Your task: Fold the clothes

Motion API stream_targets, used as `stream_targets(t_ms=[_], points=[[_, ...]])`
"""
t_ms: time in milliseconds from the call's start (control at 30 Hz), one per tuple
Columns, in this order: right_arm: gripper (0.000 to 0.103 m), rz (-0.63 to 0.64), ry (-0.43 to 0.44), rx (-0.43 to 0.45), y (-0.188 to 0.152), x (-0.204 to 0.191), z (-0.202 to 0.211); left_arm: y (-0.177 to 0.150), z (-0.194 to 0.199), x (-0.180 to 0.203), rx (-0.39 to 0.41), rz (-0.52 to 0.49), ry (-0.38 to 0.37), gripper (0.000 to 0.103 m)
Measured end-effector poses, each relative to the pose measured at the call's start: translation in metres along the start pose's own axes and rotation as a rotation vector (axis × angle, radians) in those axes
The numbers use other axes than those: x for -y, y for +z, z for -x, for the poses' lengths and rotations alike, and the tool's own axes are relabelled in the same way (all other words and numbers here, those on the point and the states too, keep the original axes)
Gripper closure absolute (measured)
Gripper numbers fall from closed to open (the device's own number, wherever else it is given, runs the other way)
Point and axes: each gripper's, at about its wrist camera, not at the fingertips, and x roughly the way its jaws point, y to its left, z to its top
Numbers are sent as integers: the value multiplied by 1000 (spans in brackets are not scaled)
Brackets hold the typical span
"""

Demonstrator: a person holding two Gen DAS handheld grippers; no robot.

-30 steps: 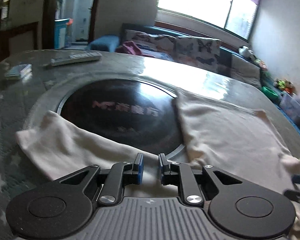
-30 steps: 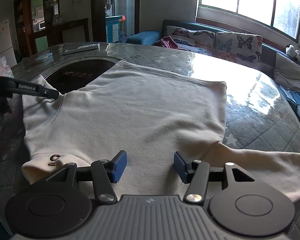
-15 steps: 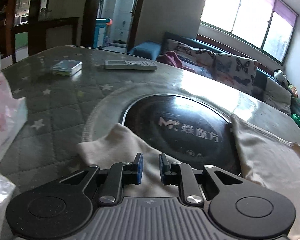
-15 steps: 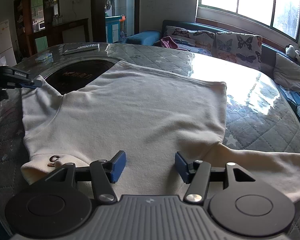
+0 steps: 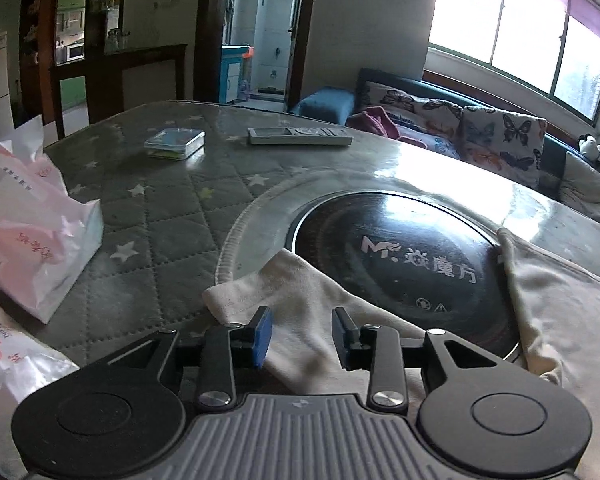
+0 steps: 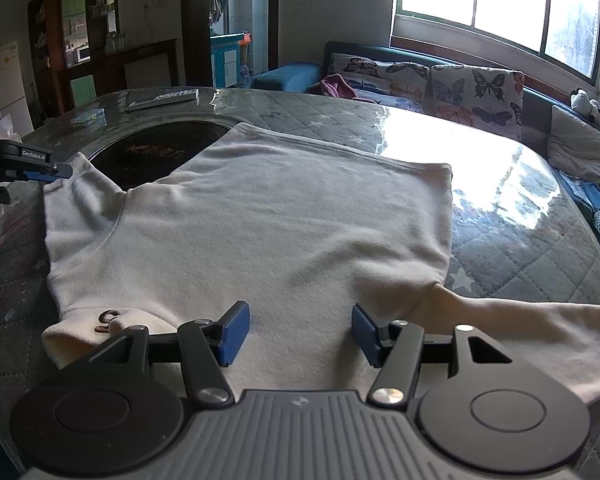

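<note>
While my left tool (image 5: pixel 302 336) hangs over the left sleeve (image 5: pixel 296 300), its jaws now stand apart; half a second ago they were nearly closed, so I have spread them and hold nothing yet. That reads to me as the set-up for a pinch on the sleeve, the first fold inward. The camera has also swung left across the worktop (image 5: pixel 160 208), and the cuff now lies just ahead of the pads, its end resting on the quilted cover beside the dark round hob (image 5: pixel 400 248).

My right tool (image 6: pixel 300 330) is released too, jaws wide, low over the shirt (image 6: pixel 260 220) near its collar (image 6: pixel 108 318), at the near edge of the worktop. It has hardly moved over the last second. The shirt lies flat and spread, body running away toward the far edge, the right sleeve trailing off toward the near right corner.

Further left, tissue packs (image 5: pixel 32 216) sit close to the sleeve. I judge they could get in the way of a wide swing. Beyond the hob, a small box (image 5: pixel 175 143) and a remote (image 5: pixel 300 136) lie near the far edge, well apart from the cloth.
</note>
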Motion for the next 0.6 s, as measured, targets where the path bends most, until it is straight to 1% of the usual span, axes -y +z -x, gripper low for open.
stream_targets(t_ms=[67,133,200,333,533,567,600], points=[[45,2,-1,0,0,0,0,0,3,-3,7,19,10,67],[45,0,-1,2,0,0,1,-1,5,-7,13,39,20,61],[45,2,0,3,0,-1,2,-1,8,-10,20,59,30,58],[45,11,-4,6,0,-2,3,-3,8,-17,15,84,46,58],[45,20,-4,21,2,-6,6,-1,3,-23,18,103,59,62],[45,22,-4,24,3,-6,6,-1,2,-24,19,107,61,64],[45,23,-4,26,3,-7,7,-1,1,-24,19,110,64,69]])
